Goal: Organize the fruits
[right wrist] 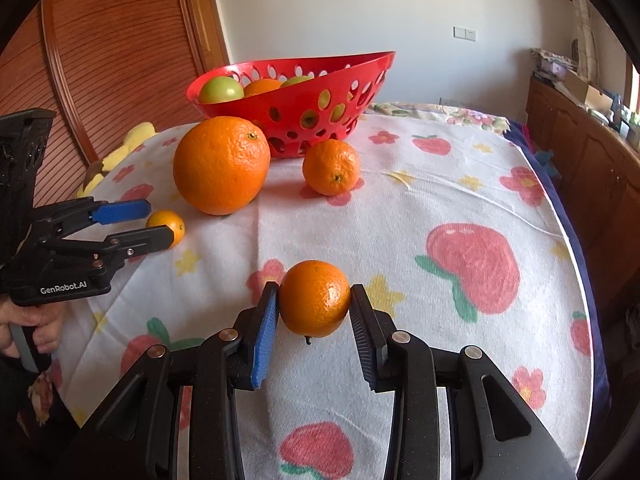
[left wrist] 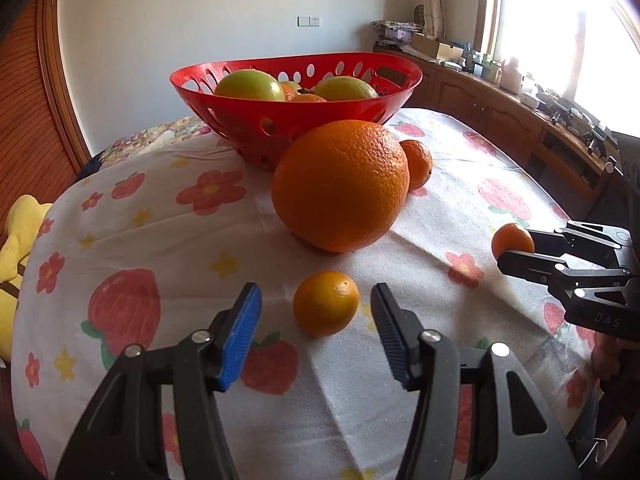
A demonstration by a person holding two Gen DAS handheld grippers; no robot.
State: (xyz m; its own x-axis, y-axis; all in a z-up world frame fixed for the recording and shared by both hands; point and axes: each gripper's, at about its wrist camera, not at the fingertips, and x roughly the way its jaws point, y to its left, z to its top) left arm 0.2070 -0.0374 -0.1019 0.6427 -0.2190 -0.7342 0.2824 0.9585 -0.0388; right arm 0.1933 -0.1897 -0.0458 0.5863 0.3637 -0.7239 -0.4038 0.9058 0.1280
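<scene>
Four citrus lie loose on the tablecloth (right wrist: 460, 184). Left gripper (left wrist: 316, 312) stands wide open astride a mandarin (left wrist: 326, 304) near the front edge, poised to close. Orange (right wrist: 221, 165) and tangerine (right wrist: 331, 167) wait beside the basket (right wrist: 296, 96). Right gripper (right wrist: 315, 308) pinches a clementine (right wrist: 315, 305), probably for basketing.

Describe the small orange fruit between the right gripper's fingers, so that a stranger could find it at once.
Start at the red basket at the back of the table, then come forward past the big orange. The small orange fruit sits nearest the front, between the right gripper fingers. Unlike the other loose fruits, it has a pad touching each side.
</scene>
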